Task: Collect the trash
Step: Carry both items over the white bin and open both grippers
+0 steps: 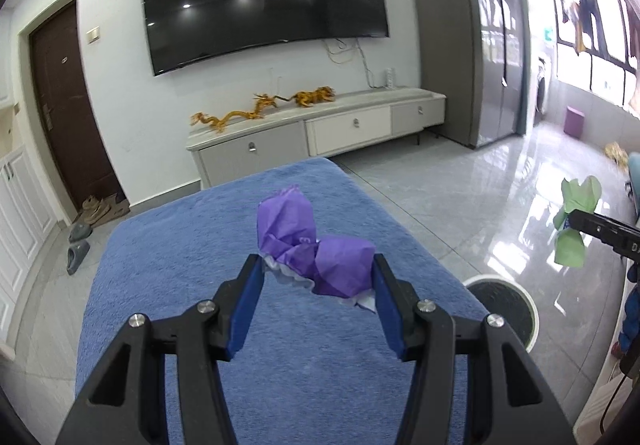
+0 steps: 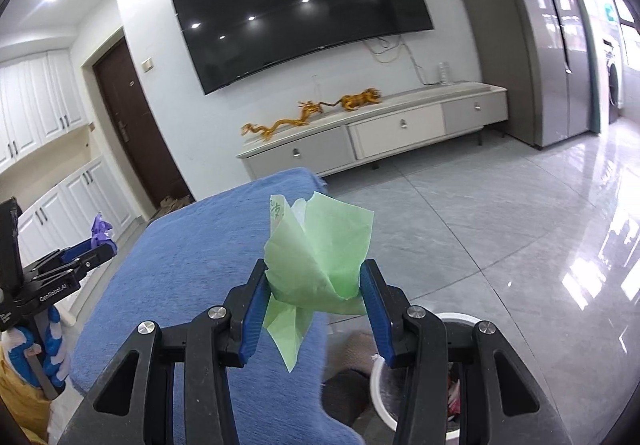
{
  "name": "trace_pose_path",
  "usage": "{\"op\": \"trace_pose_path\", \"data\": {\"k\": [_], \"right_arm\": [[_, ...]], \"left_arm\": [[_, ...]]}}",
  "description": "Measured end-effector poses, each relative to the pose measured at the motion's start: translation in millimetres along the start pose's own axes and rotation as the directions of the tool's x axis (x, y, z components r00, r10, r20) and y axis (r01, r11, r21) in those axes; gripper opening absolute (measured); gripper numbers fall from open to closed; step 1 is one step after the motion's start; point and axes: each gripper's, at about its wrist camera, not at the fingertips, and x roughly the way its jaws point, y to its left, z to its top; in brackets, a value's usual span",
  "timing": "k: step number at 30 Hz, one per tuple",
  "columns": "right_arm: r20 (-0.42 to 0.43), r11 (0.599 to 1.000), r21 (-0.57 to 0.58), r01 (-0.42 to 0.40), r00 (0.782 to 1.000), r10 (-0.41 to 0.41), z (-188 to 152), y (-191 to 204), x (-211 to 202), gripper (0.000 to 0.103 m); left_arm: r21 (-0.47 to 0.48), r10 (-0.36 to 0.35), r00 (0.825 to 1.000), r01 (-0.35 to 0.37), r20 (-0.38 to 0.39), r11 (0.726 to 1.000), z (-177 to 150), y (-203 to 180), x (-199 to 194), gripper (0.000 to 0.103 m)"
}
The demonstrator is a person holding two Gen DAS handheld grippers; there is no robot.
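Now left tongs (image 1: 318,271) clamp purple paper (image 1: 310,245); right tongs (image 2: 314,279) clamp green paper (image 2: 316,265).

Left wrist view: looks forward along its fingers, low over the blue towel-covered table (image 1: 180,253), facing the wall-mounted TV (image 1: 264,1).
Right wrist view: same heading, near the table's right edge, above the white trash bin (image 2: 378,397).
Shared: TV (image 2: 300,9), TV cabinet (image 1: 320,129), brown door (image 2: 136,133), table; each view catches the other gripper at its side edge.
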Motion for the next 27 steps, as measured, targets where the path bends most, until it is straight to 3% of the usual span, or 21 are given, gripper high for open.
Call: {"op": "trace_pose_path", "data": {"k": [7, 18, 23, 27], "right_arm": [[-0.022, 0.996, 0.082, 0.045, 0.999, -0.044, -23, -47, 2, 0.043], [-0.073, 0.977, 0.186, 0.107, 0.993, -0.095, -47, -99, 10, 0.043], [-0.119, 0.964, 0.225, 0.143, 0.986, -0.118, -60, -120, 22, 0.043], [-0.159, 0.952, 0.25, 0.179, 0.977, -0.142, -66, -135, 34, 0.043]], "left_arm": [[0.108, -0.054, 0.997, 0.059, -0.047, 0.992, 6, -56, 21, 0.052], [0.222, -0.163, 0.98, 0.186, -0.118, 0.957, 14, -134, 57, 0.052], [0.238, -0.226, 0.96, 0.262, -0.166, 0.935, 18, -166, 79, 0.052], [0.237, -0.298, 0.93, 0.346, -0.214, 0.908, 20, -189, 98, 0.052]]}}
